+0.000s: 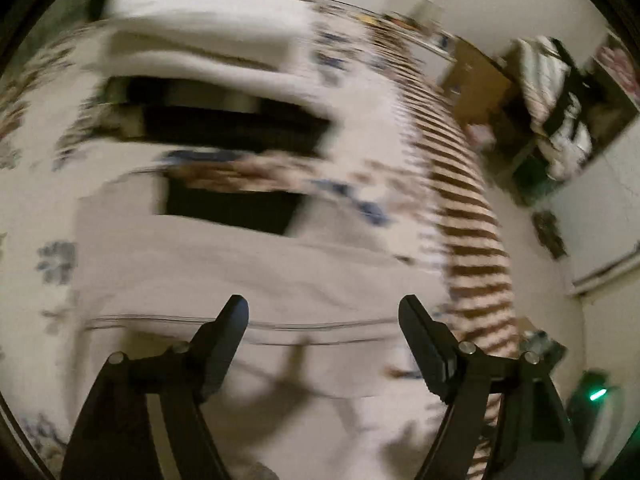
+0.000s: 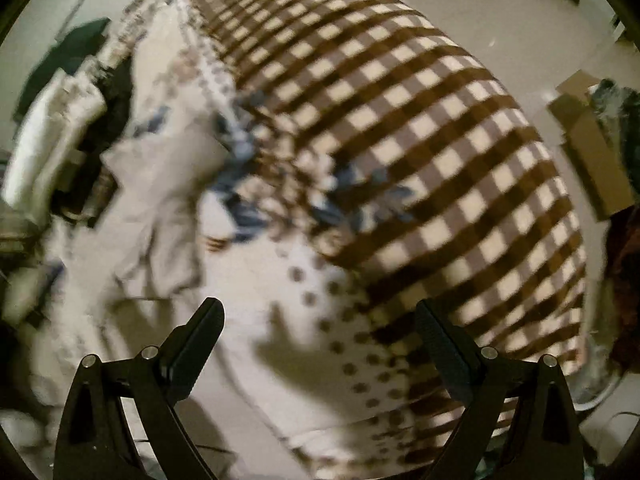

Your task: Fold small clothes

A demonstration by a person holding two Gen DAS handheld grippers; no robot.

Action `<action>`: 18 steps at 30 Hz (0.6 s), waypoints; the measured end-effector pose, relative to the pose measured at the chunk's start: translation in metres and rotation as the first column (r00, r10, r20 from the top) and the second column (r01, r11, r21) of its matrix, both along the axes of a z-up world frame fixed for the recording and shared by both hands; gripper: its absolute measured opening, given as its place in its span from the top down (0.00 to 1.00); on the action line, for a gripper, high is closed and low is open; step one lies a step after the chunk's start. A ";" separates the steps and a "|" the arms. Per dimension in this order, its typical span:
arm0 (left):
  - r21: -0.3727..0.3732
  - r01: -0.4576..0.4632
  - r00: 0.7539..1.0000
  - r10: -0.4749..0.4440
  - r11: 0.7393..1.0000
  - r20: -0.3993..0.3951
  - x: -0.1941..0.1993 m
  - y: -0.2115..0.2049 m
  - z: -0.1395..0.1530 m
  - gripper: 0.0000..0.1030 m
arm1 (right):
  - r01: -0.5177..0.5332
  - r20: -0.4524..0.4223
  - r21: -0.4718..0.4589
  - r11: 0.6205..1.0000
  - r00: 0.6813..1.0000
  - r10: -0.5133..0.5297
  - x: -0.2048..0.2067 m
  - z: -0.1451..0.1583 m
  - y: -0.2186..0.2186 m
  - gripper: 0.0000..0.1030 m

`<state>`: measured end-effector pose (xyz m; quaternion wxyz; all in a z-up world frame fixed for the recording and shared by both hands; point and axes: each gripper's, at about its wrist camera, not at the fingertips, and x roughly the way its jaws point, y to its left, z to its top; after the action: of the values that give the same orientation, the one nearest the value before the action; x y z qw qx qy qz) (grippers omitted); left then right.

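Both views motion-blurred, detail soft.

Left view only: stack of folded clothes (image 1: 200, 40), white on top, dark layers under; pale garment (image 1: 240, 264) flat on floral sheet (image 1: 32, 200), just ahead of left gripper (image 1: 323, 314). Also wall shelf (image 1: 560, 112) with bundled fabric, green LED (image 1: 598, 394) at lower right.

Right view only: checked blanket (image 2: 400, 140) filling centre and right, dotted fabric (image 2: 320, 320) below it, cardboard box (image 2: 588, 148) on floor at right. Same pale garment, likely, crumpled (image 2: 160, 200) at left; clothes pile (image 2: 52, 132) at far left edge.

Left gripper: fingers spread wide, nothing between, hovering over near edge of garment, shadow on cloth below.

Right gripper (image 2: 320, 316): fingers spread wide, nothing held, above dotted fabric, garment off to its left, apart. Contact with cloth: cannot tell.
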<state>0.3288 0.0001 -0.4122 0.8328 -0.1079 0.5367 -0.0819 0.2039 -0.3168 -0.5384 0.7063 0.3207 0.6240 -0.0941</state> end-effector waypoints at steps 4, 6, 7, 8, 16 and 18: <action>0.141 -0.129 0.991 0.133 0.982 -0.017 0.004 0.079 -0.017 0.24 | 0.004 0.072 0.151 0.989 0.997 -0.015 0.029 0.009 0.002 0.05; 0.166 -0.182 0.982 0.189 0.969 -0.027 0.006 0.106 -0.027 0.24 | 0.031 0.088 0.236 0.971 0.995 -0.053 0.050 0.002 0.016 0.05; 0.180 -0.208 0.975 0.218 0.961 -0.035 0.007 0.120 -0.035 0.24 | 0.049 0.089 0.255 0.966 0.993 -0.074 0.070 0.001 0.033 0.05; 0.195 -0.227 0.970 0.239 0.954 -0.043 0.007 0.132 -0.042 0.24 | 0.062 0.090 0.260 0.964 0.992 -0.088 0.079 -0.002 0.030 0.05; 0.325 -0.206 0.962 0.253 0.923 -0.107 0.025 0.158 -0.093 0.24 | 0.155 0.048 0.213 0.965 0.984 -0.169 0.146 -0.030 0.064 0.21; 0.342 -0.216 0.957 0.268 0.915 -0.112 0.027 0.170 -0.098 0.24 | 0.126 0.065 0.210 0.970 0.988 -0.143 0.146 -0.017 0.080 0.21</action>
<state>0.3557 0.1697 -0.5104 0.7980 -0.0403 0.5891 0.1206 0.3498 -0.2370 -0.5556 0.6858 0.4370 0.5785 -0.0641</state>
